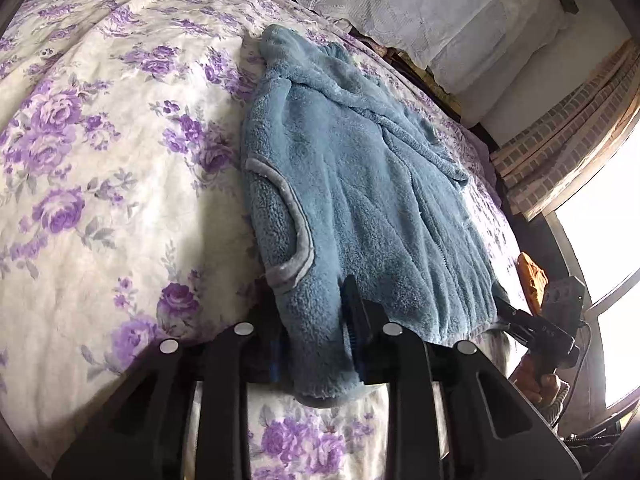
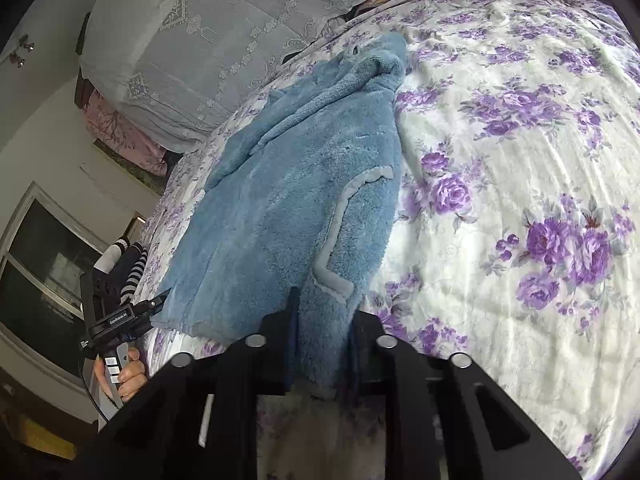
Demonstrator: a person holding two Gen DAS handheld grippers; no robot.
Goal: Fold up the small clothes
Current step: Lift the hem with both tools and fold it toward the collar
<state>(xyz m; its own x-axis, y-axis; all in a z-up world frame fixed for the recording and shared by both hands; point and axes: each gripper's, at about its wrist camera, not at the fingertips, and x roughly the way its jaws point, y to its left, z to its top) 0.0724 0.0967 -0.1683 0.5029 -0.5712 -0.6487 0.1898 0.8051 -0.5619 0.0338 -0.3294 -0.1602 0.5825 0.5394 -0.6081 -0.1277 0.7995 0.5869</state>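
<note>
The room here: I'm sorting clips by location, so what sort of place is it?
Most likely a bedroom at home. A blue fleece garment lies on a bed under a purple-flowered bedspread, lace-covered pillows are stacked at the far end, and a window stands beside it.

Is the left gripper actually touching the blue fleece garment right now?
Touching. The left wrist view shows the left gripper with its fingers closed on the near hem of the blue fleece garment.
</note>
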